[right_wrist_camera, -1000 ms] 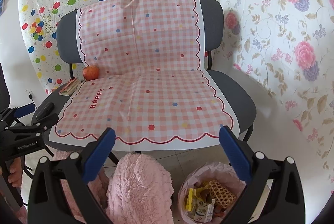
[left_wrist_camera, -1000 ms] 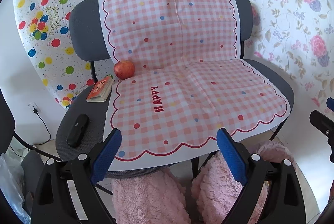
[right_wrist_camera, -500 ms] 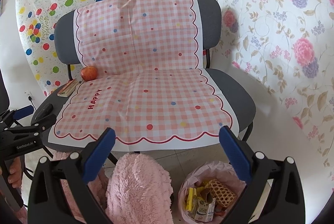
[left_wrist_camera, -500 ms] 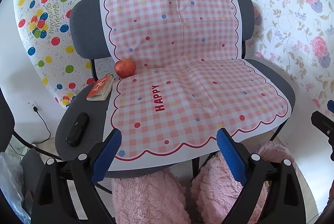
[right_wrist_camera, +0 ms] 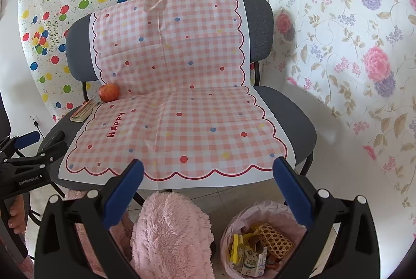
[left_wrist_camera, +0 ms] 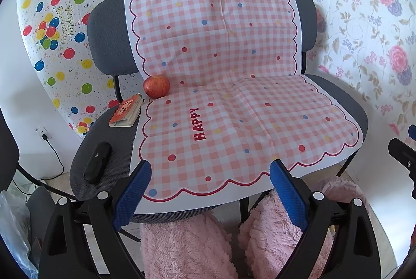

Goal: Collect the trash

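You are holding the left gripper (left_wrist_camera: pixel 210 176) and the right gripper (right_wrist_camera: pixel 208 175) spread wide with nothing between their fingers. Just below the right one, the pink-lined trash bin (right_wrist_camera: pixel 260 242) is sitting on the floor with cartons inside. Beyond, a gingham sheet (right_wrist_camera: pixel 179 107) is covering the grey chair (left_wrist_camera: pixel 104 159), where a black case (left_wrist_camera: pixel 97 162), a small book (left_wrist_camera: pixel 126 111) and an apple (left_wrist_camera: pixel 156 86) are lying.

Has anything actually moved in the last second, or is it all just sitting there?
Almost nothing. Both views drift very slightly, so both tools barely shifted. Nothing was picked up or dropped: the left tool and right tool stay open and empty. The apple, booklet, black case and trash bag stayed put.
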`<state>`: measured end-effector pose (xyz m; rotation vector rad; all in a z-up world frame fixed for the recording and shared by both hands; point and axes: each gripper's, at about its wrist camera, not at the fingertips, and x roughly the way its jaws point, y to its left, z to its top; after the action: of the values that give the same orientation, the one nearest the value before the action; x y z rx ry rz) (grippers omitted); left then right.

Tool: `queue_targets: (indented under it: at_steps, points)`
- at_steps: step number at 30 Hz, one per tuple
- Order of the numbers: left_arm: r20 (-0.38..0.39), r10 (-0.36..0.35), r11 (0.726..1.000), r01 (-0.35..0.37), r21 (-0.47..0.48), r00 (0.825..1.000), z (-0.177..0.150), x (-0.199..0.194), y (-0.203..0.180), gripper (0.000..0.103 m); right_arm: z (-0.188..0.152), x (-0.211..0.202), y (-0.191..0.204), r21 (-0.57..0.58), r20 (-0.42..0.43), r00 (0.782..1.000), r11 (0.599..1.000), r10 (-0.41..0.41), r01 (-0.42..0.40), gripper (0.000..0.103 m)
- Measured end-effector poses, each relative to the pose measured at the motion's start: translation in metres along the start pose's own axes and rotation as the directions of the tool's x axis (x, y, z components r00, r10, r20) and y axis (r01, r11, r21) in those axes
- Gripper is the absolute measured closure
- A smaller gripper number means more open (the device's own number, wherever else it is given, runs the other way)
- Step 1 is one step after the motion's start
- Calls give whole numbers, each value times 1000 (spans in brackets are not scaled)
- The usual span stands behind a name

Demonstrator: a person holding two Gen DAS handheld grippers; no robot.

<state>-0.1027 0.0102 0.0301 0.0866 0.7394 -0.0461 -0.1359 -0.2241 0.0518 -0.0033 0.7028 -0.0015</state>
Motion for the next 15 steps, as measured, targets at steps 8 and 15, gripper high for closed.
queue_targets:
  at_steps: [8, 15]
  points:
    - [0, 1, 1000, -1, 0, 1000, 0, 0, 0, 11, 0, 0, 1, 0, 1, 1000, 1000, 0, 0, 6]
    - [-1, 0, 1000, 0, 1, 1000, 0, 0, 1, 11, 0, 0, 1, 0, 1, 1000, 1000, 0, 0, 6]
